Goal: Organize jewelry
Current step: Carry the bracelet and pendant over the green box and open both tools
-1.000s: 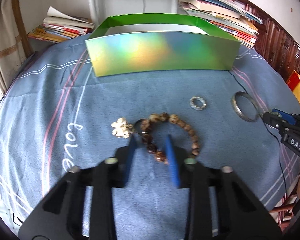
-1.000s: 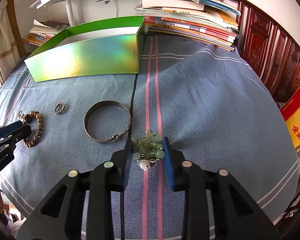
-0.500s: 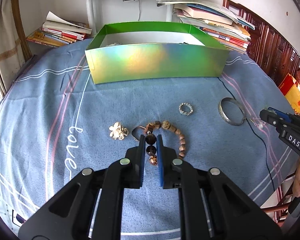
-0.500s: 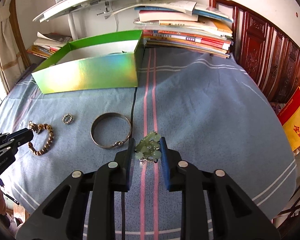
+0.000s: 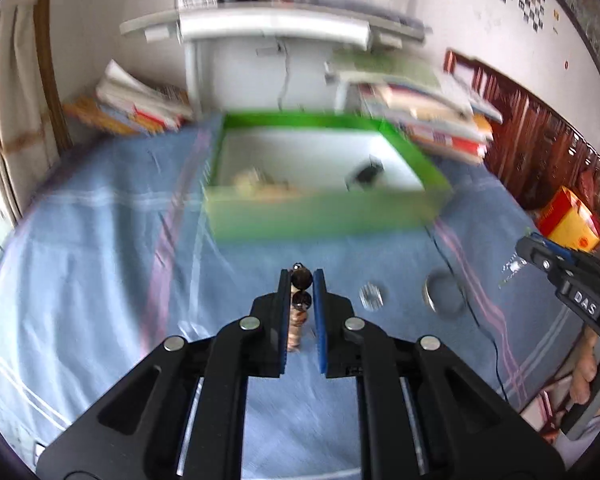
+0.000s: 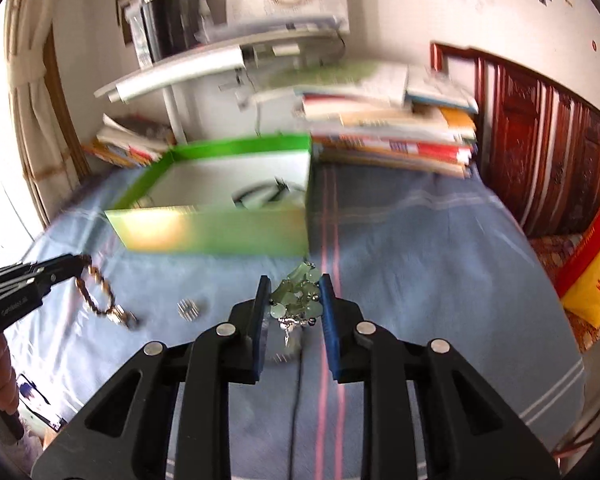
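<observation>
change: you've lifted both pieces off the table | left tongs (image 5: 302, 280) clamp the bead bracelet (image 6: 96, 290) | right tongs (image 6: 294, 298) pinch the jade cluster (image 6: 298, 294) | next: green box (image 5: 320, 216), ahead.

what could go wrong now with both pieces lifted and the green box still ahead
1. The left gripper pinches the wooden bead bracelet by only a bead or two; the rest dangles, so a swing could pull it free.
2. The right gripper clamps a loose cluster of pale green beads, whose hanging silver charm could catch on the green box wall.
3. The two grippers are close and could bump over the box.
</observation>
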